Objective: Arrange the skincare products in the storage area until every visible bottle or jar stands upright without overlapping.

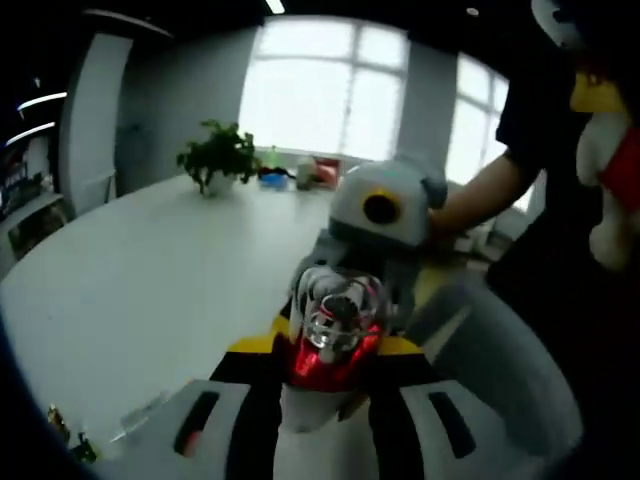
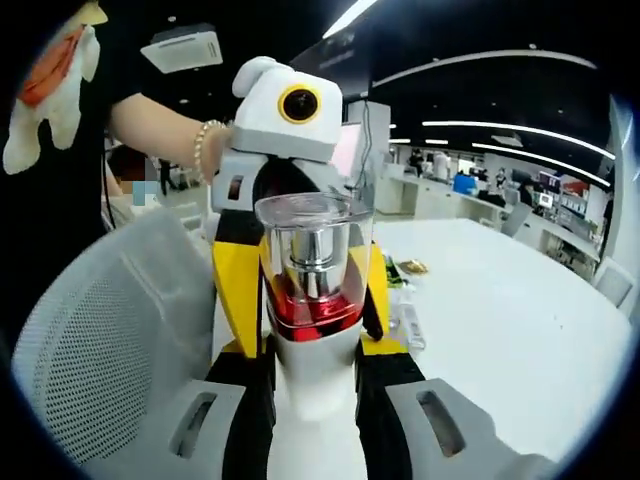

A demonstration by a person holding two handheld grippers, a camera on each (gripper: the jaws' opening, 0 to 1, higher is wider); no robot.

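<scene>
Both grippers clamp the same skincare bottle (image 2: 312, 285), lifted clear above the white worktop (image 2: 500, 330). Right gripper (image 2: 312, 330): fingers closed on the bottle's white body, clear cap and red collar up, bottle upright in this view. Opposite, the left gripper (image 2: 300, 250) grips it from the far side, yellow fingers (image 2: 238, 290) flanking the collar. Left gripper view: left gripper (image 1: 330, 385) shut on the bottle (image 1: 335, 335), right gripper (image 1: 385, 215) beyond. Person's hand (image 1: 455, 215) on it. Potted plant (image 1: 215, 155) far back on worktop (image 1: 150, 270). Grey mesh chair (image 2: 100, 340) beside.
</scene>
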